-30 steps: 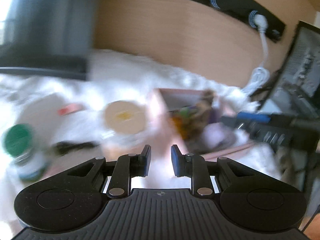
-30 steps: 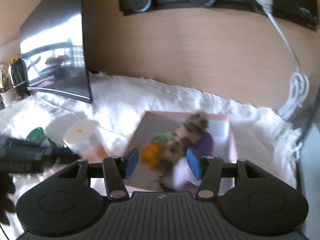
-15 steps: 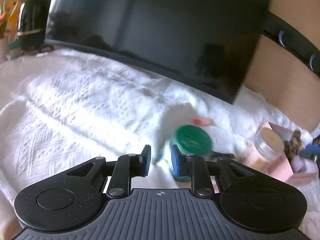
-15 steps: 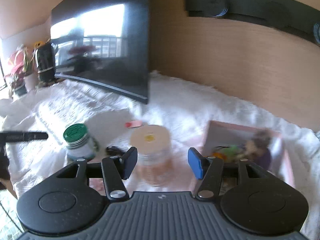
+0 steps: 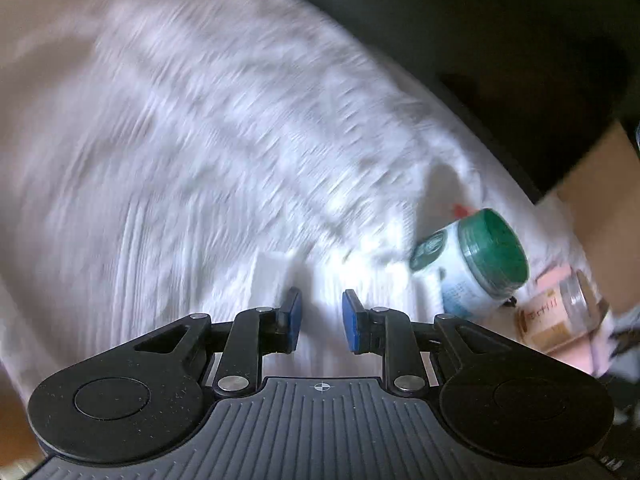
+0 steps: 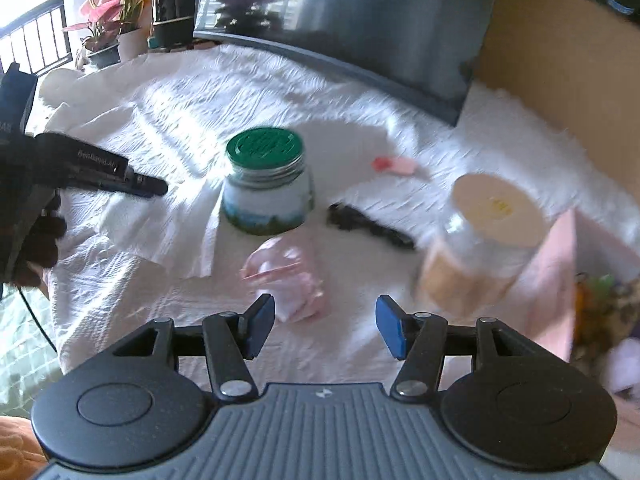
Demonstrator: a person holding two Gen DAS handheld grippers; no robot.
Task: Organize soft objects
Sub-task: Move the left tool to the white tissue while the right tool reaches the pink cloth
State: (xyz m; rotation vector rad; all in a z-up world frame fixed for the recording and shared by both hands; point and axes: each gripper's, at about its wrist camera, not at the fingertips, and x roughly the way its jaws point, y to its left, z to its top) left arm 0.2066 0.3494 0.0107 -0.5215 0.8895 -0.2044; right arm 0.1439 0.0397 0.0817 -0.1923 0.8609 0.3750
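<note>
A crumpled pink soft piece (image 6: pixel 286 280) lies on the white cloth just ahead of my right gripper (image 6: pixel 325 326), which is open and empty. A black soft strip (image 6: pixel 368 226) lies beyond it. A small pink scrap (image 6: pixel 394 165) lies farther back. The pink box (image 6: pixel 560 280) at the right edge holds several soft toys (image 6: pixel 604 304). My left gripper (image 5: pixel 321 320) hovers over a folded white tissue (image 5: pixel 272 276), its jaws a small gap apart and empty. It shows in the right wrist view (image 6: pixel 100 170) at the left.
A green-lidded jar (image 6: pixel 266 182) stands mid-table and also shows in the left wrist view (image 5: pixel 476 264). A cream-lidded jar (image 6: pixel 480 240) stands next to the pink box. A dark monitor (image 6: pixel 380 20) stands behind. Potted plants (image 6: pixel 108 28) are at far left.
Both grippers have swung left, away from the pink box. The left one has dropped toward the cloth near the white tissue. The right one now faces the pink soft piece.
</note>
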